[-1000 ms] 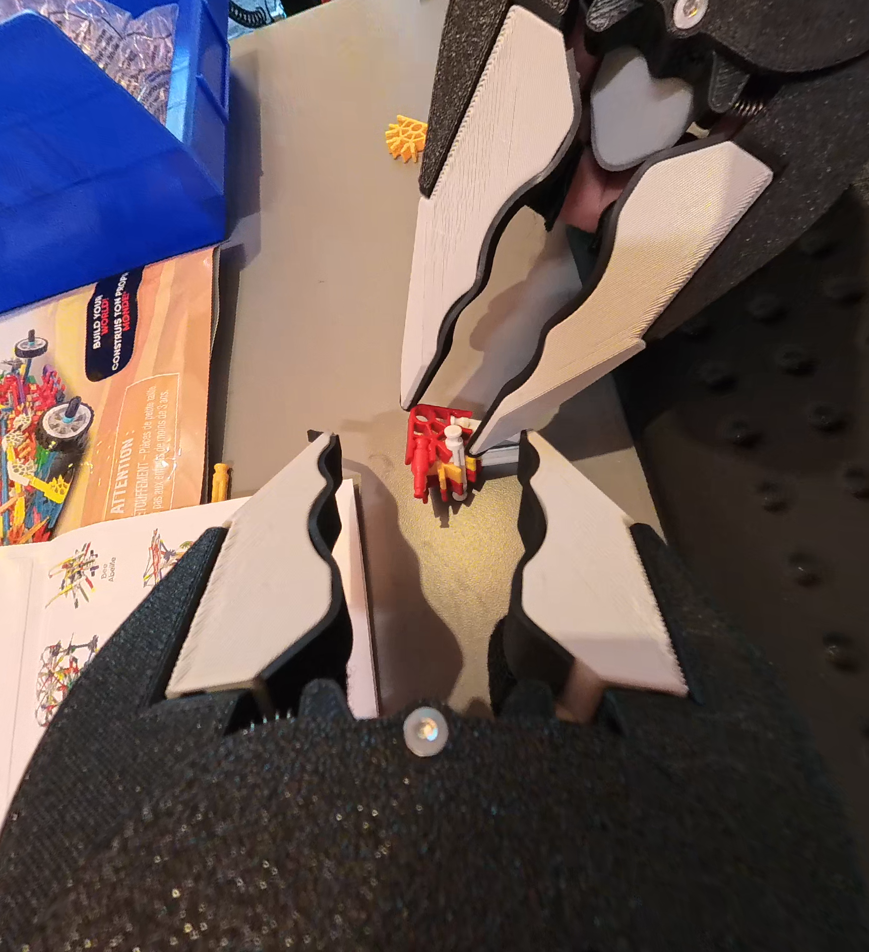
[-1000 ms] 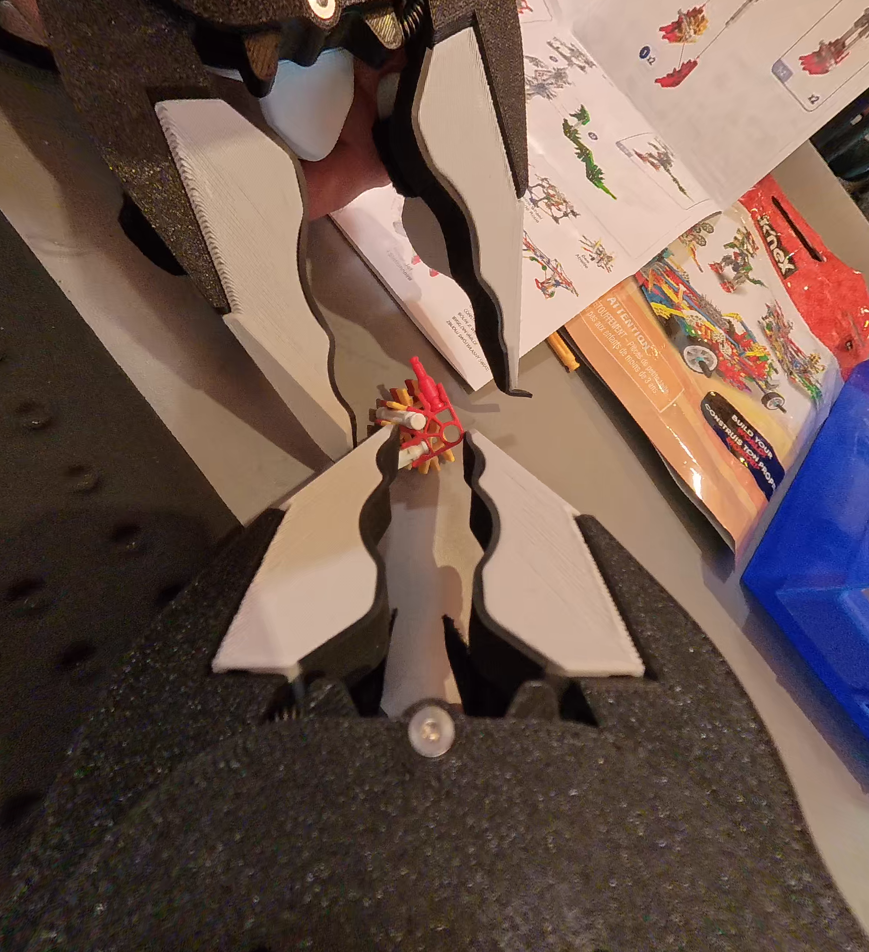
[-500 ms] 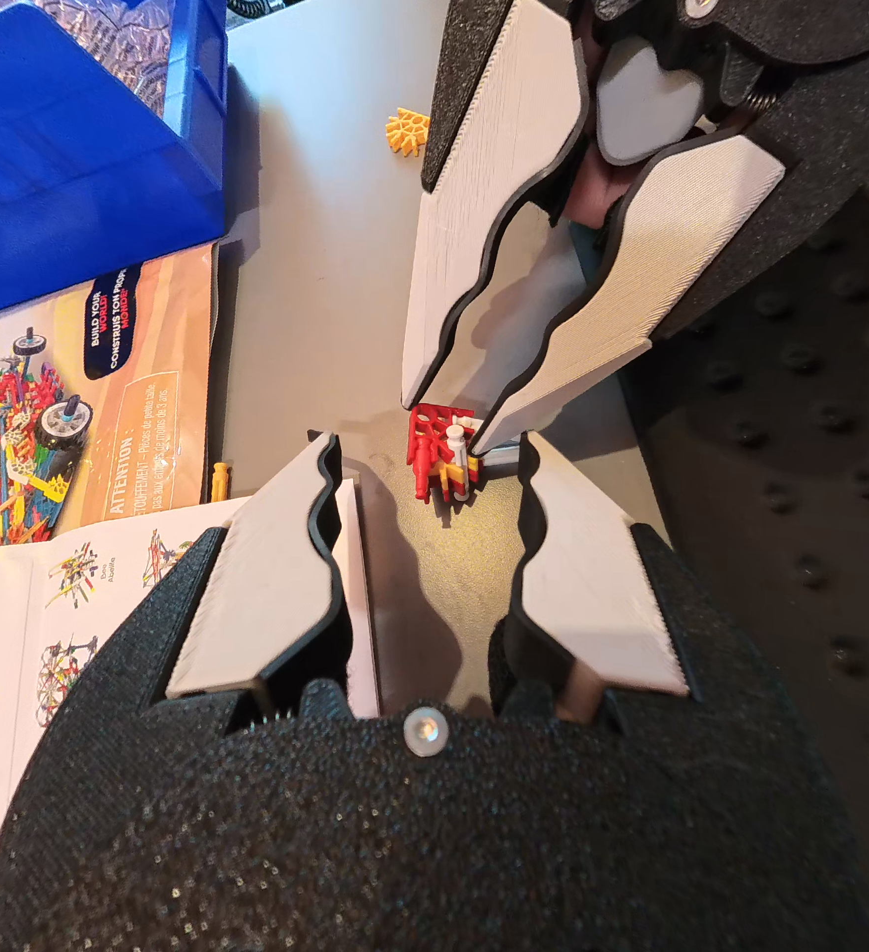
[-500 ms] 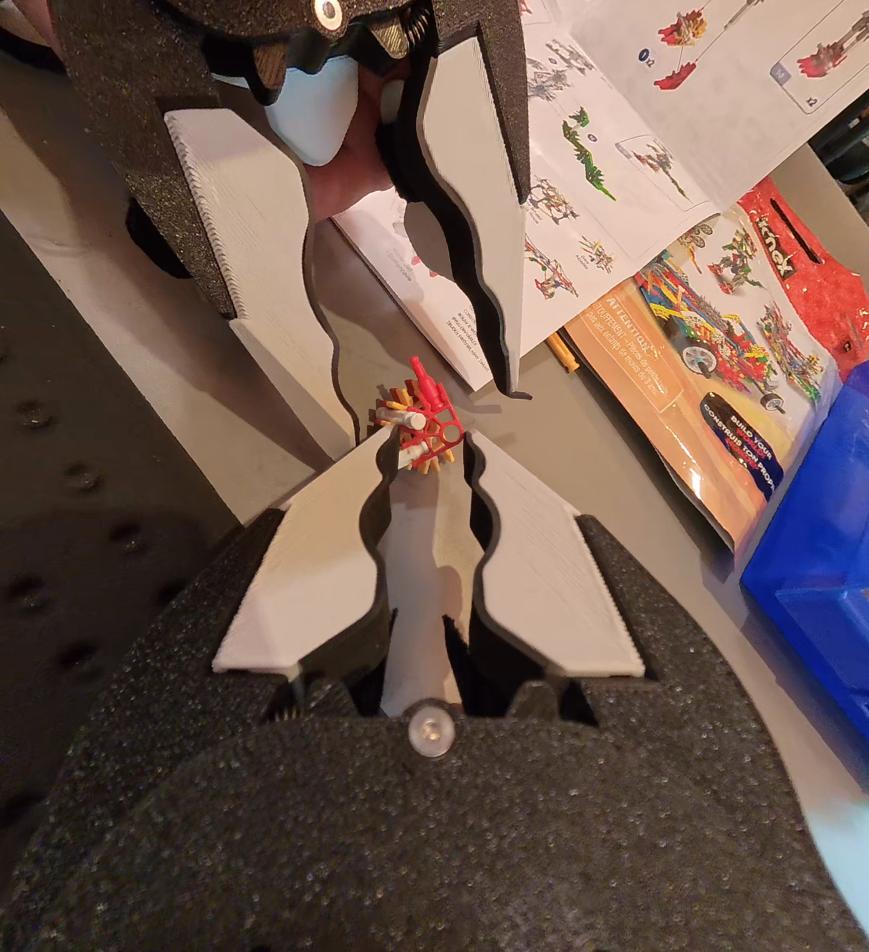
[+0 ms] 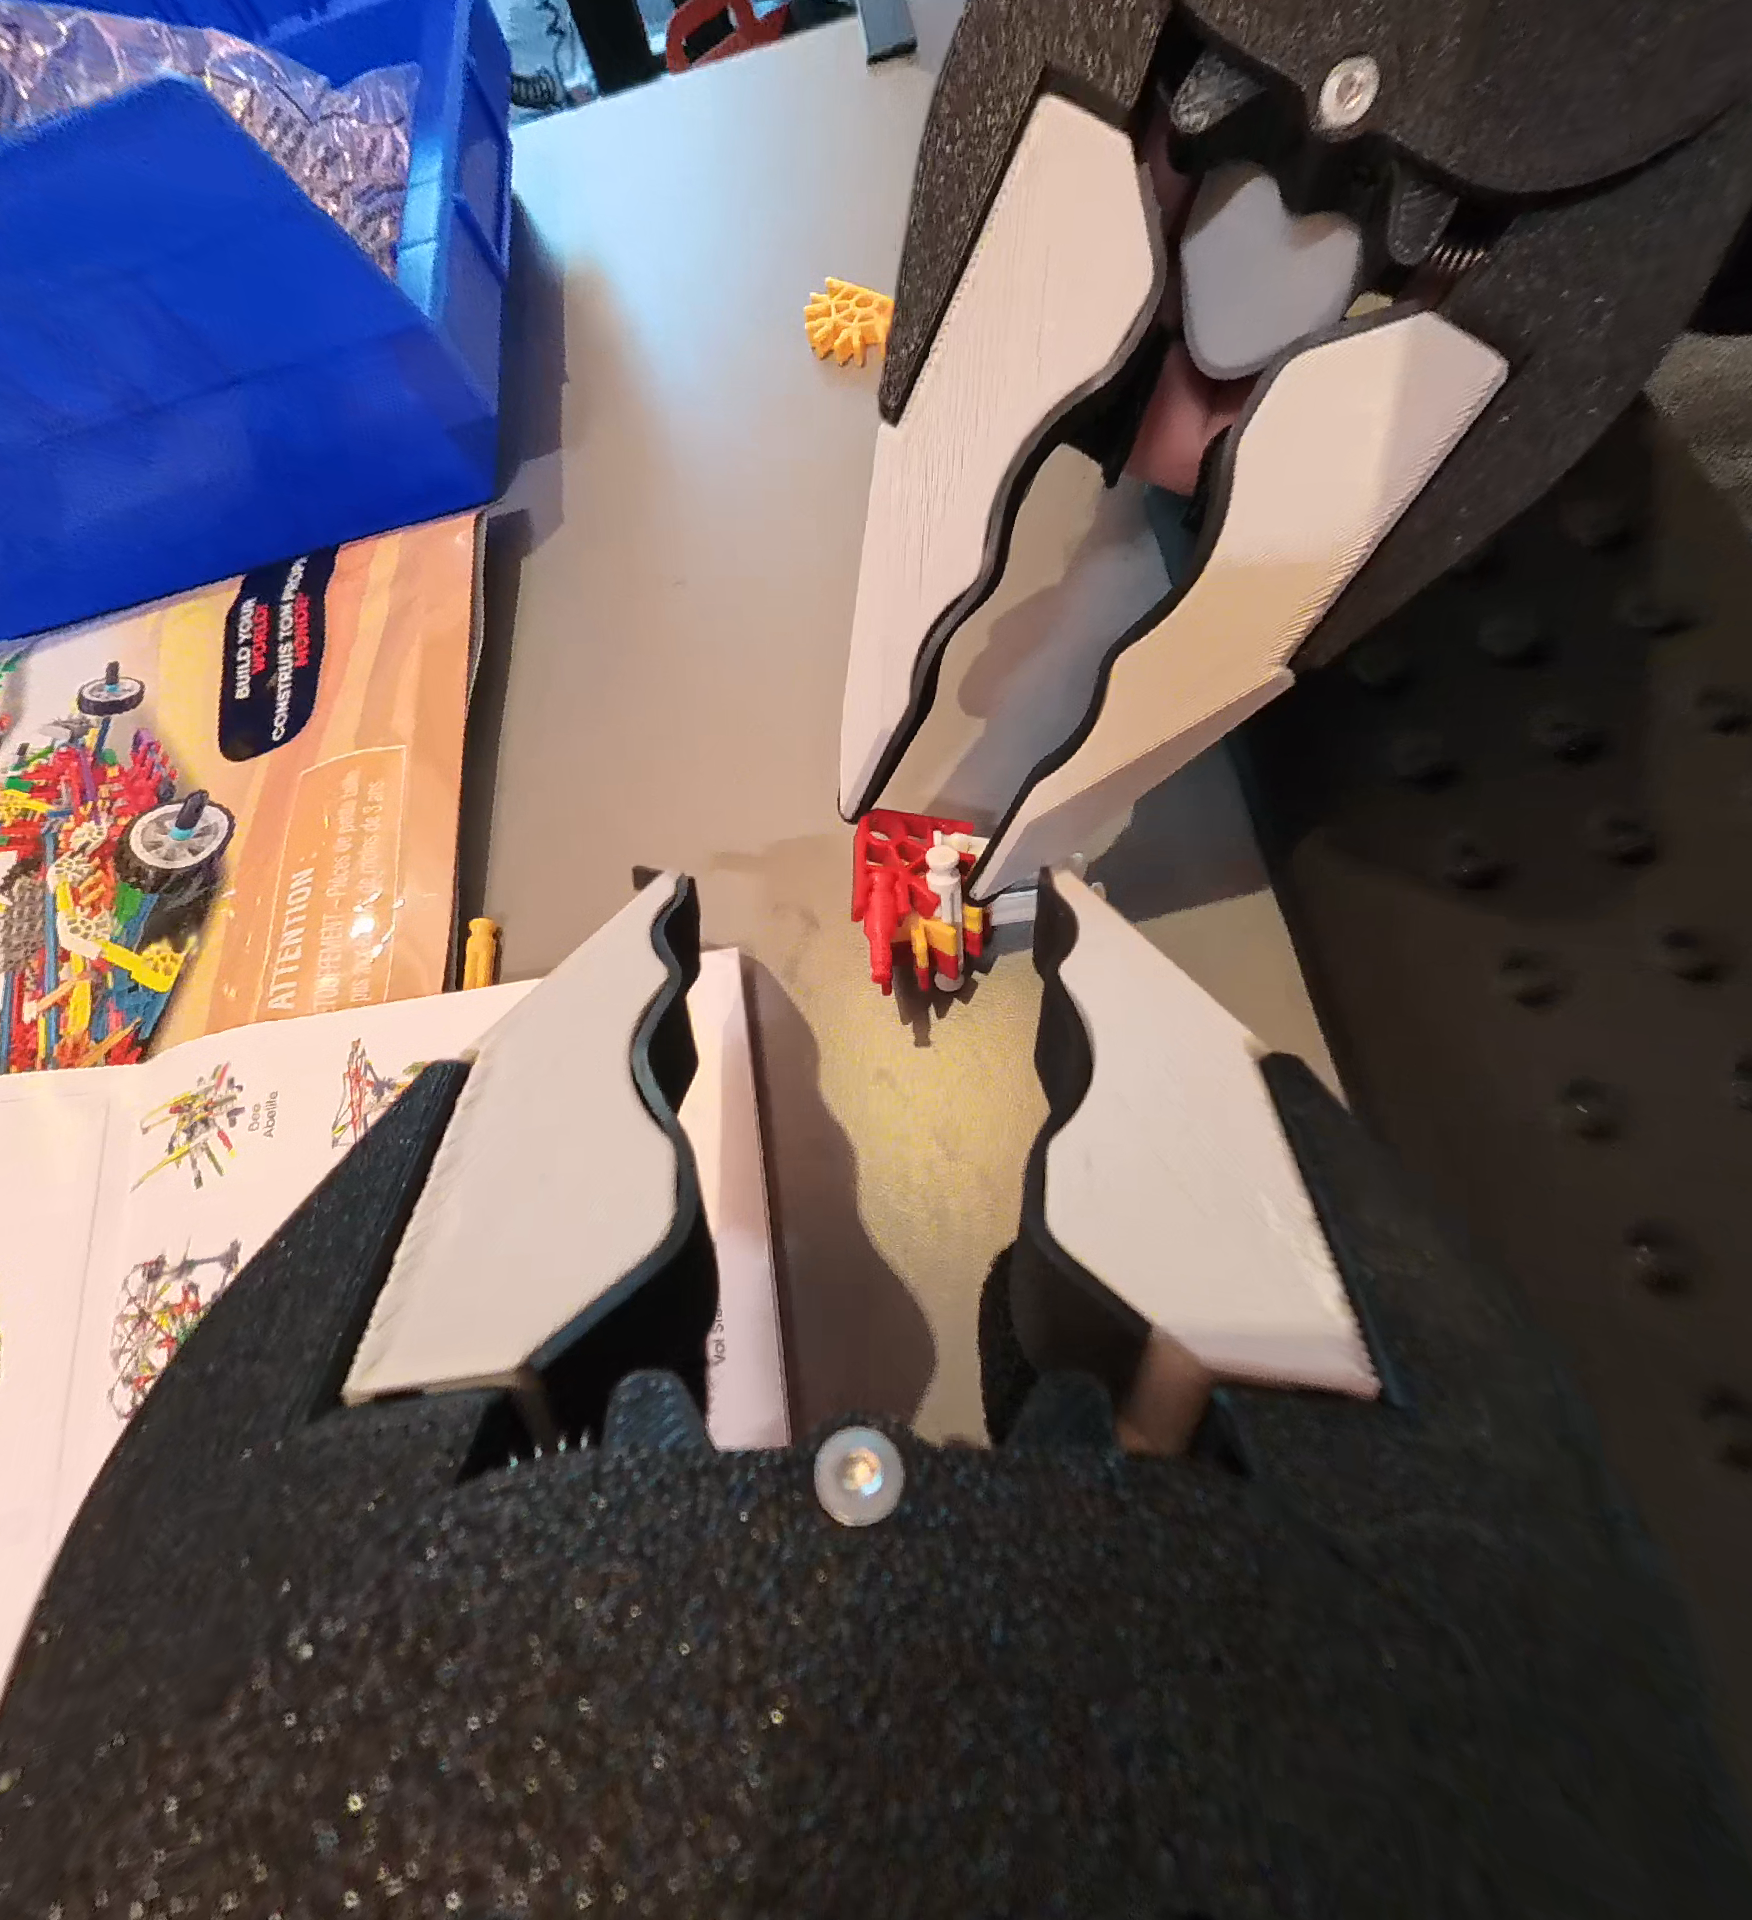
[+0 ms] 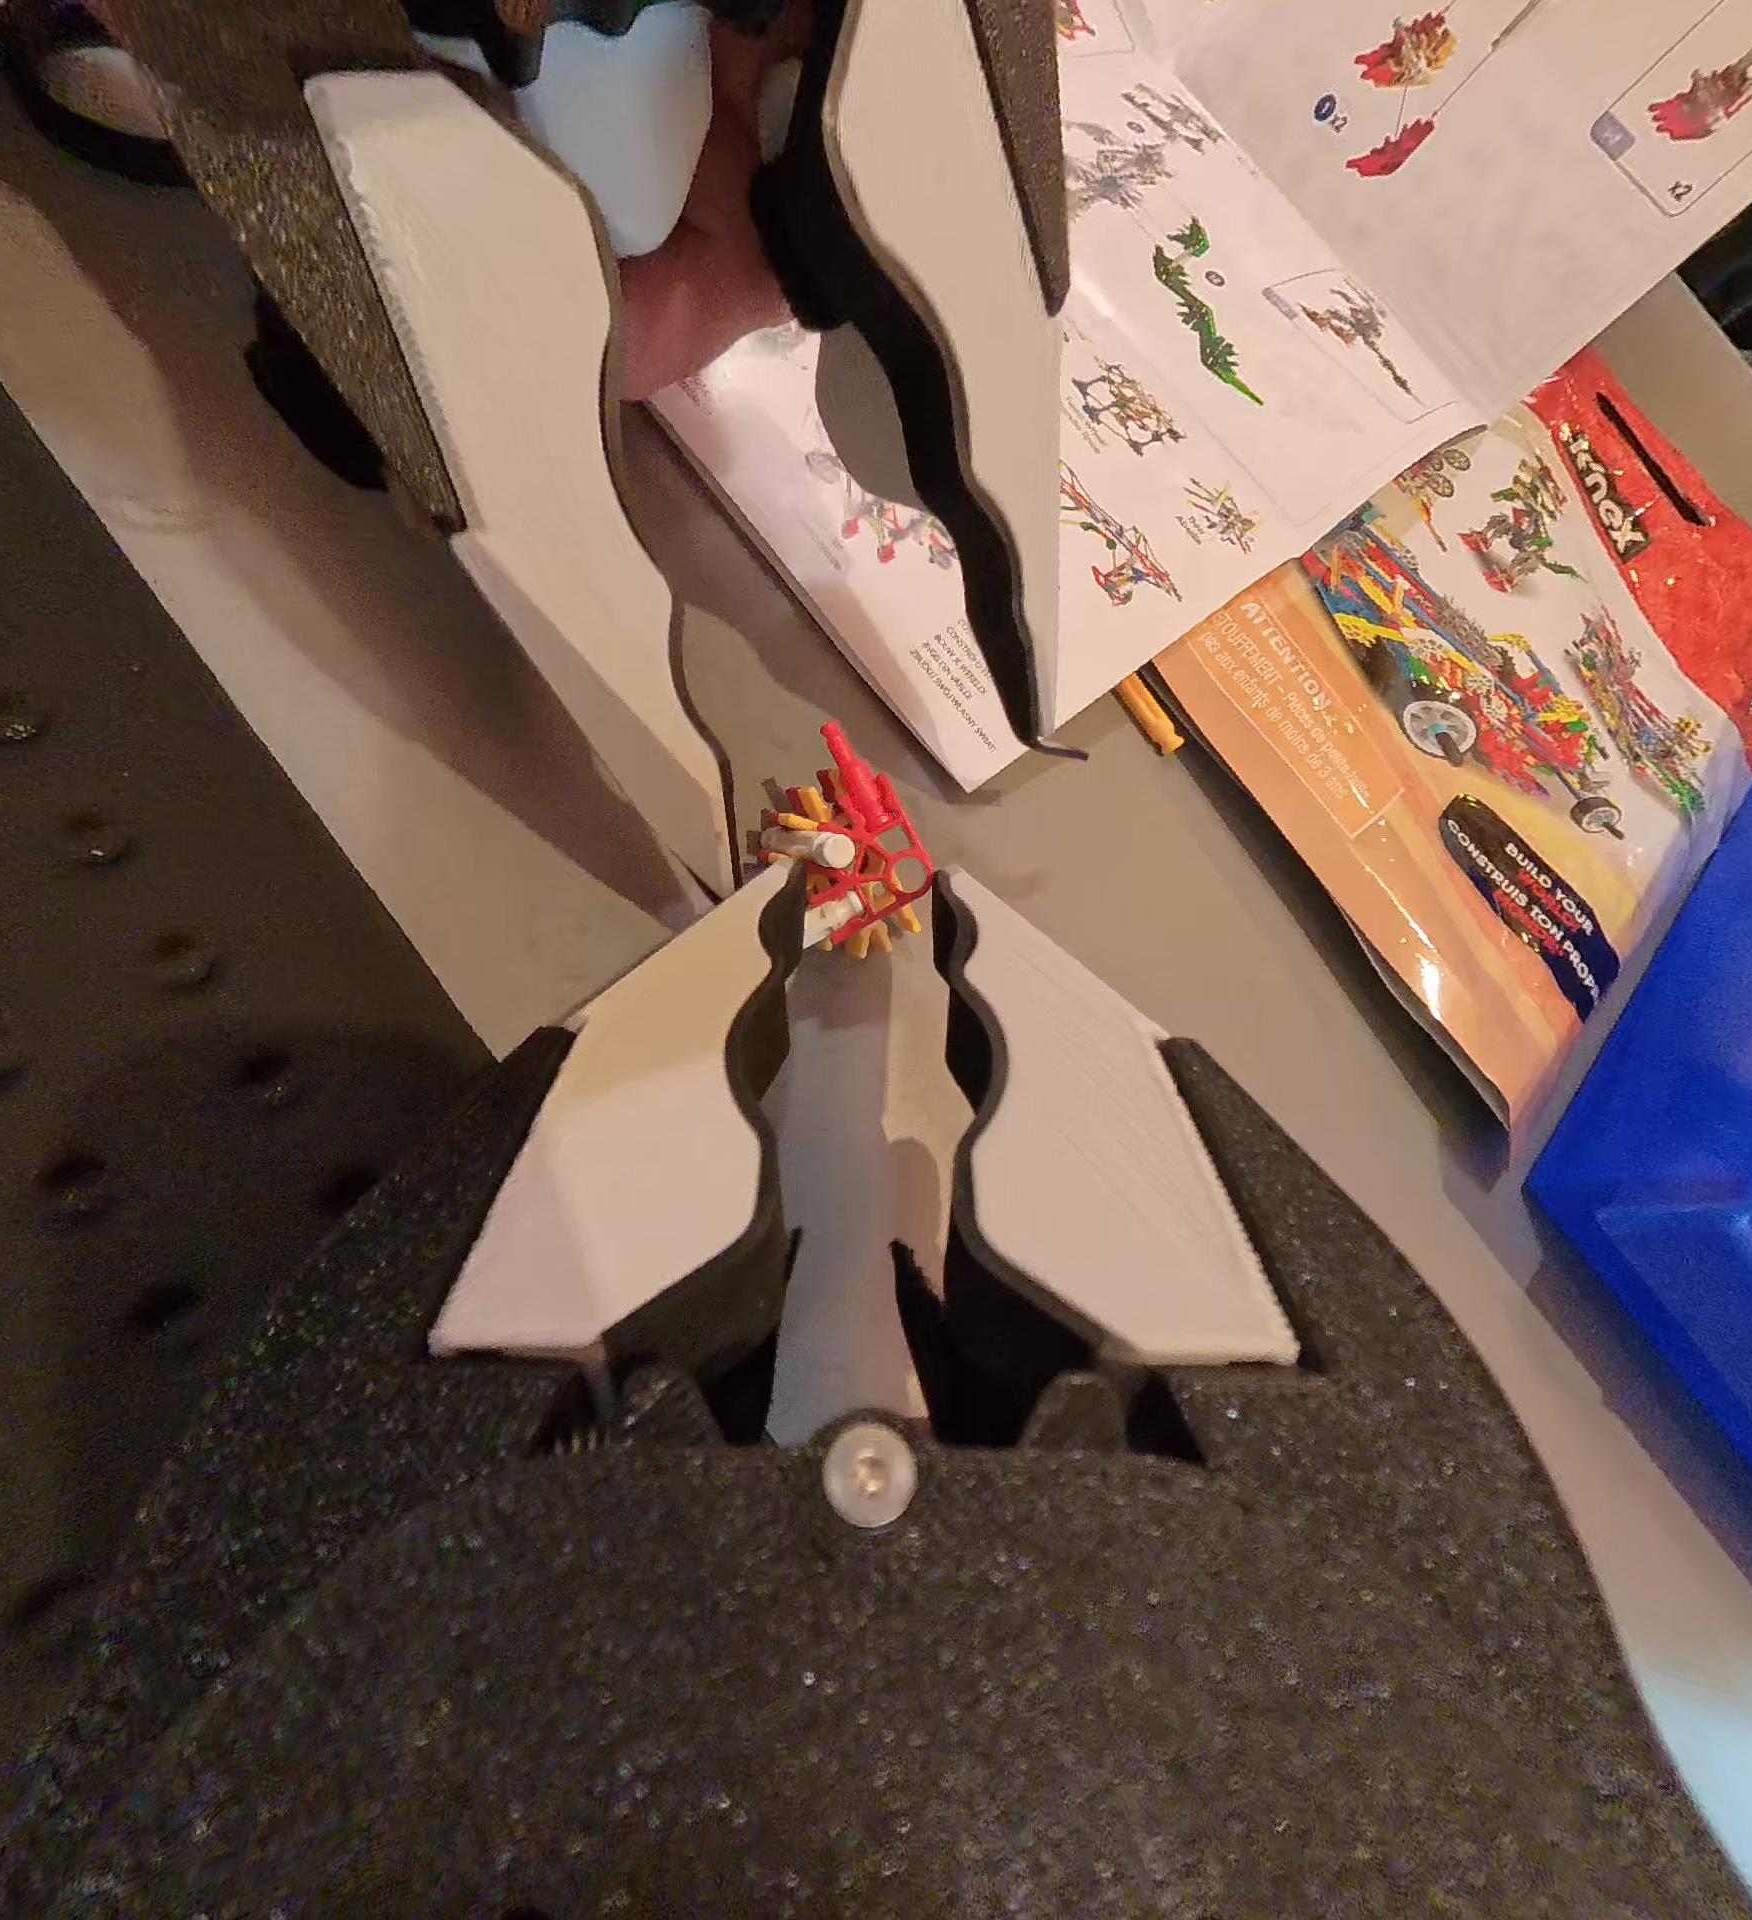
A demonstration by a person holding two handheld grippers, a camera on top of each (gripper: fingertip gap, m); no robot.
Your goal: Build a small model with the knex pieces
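- The right gripper (image 6: pixel 856 883) has its jaws narrowed around a small red, yellow and white construction-toy cluster (image 6: pixel 851 862), which sits at the fingertips. The left fingertip (image 6: pixel 763 894) touches the white rod. Whether the right fingertip presses the red connector I cannot tell, as a sliver of gap shows there.
- In the left wrist view this gripper (image 5: pixel 913 842) comes down from 1 o'clock, its tips meeting the cluster (image 5: pixel 908 899) from above.
- The left gripper (image 5: pixel 861 914) has its jaws spread wide and holds nothing. The cluster lies just beyond its fingertips, nearer the right finger (image 5: pixel 1152 1122), at about 12 o'clock.
- In the right wrist view the left gripper (image 6: pixel 882 790) reaches in from 12 o'clock, with one finger on either side of the cluster and apart from it.
- The cluster rests on a grey table (image 5: pixel 685 582), near the edge beside a dark studded mat (image 5: pixel 1599 1039) at 3 o'clock.
- A white instruction sheet (image 5: pixel 51 1195) lies at 9 o'clock, partly under the left finger.
- A printed toy bag (image 5: pixel 228 790) lies at 10 o'clock, with a small yellow rod (image 5: pixel 479 951) by its corner.
- A blue bin (image 5: pixel 176 343) stands at 11 o'clock.
- A yellow snowflake connector (image 5: pixel 846 320) lies at 12 o'clock.
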